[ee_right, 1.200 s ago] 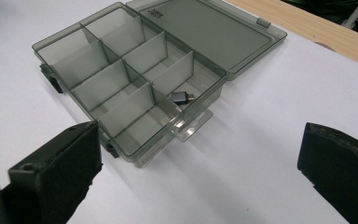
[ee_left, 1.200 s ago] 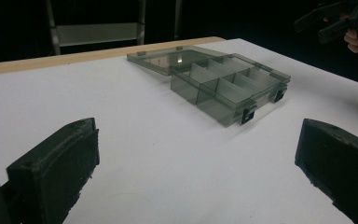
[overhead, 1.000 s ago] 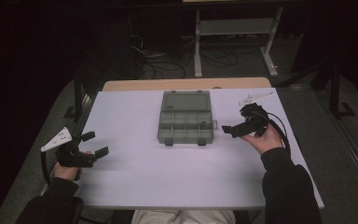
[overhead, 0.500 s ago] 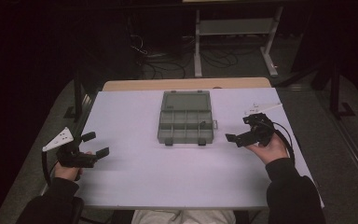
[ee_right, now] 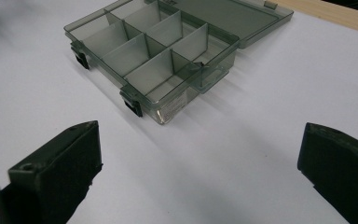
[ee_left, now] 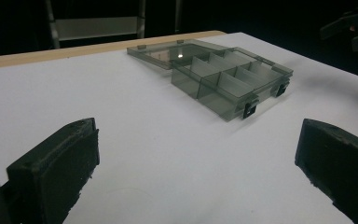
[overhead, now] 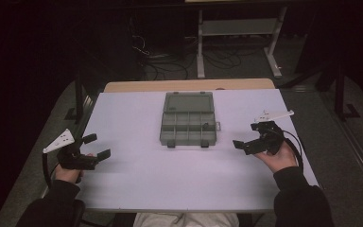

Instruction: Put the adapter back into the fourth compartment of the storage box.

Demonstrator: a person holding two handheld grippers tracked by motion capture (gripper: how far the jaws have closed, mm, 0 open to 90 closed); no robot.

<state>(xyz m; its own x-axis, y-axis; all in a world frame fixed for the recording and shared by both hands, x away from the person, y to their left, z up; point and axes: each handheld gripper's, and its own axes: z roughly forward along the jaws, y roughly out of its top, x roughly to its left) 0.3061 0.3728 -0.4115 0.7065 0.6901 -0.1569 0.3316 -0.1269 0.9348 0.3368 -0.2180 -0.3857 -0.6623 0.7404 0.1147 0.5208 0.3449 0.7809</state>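
Overhead light falls on the white table (overhead: 137, 118); surroundings stay near black. A glare spot marks the organizer lid (ee_left: 180, 56). Near claw jaws (both gripper views) appear soft; shadows are faint.

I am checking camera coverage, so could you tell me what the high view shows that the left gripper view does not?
High view alone: the person's hands, the left one, dark sleeves, and the floor cables beyond the table.

Left gripper view alone: a close look at the dividers and the two black latches of the organiser box.

Both share: the open box, its lid folded back, and the white table.
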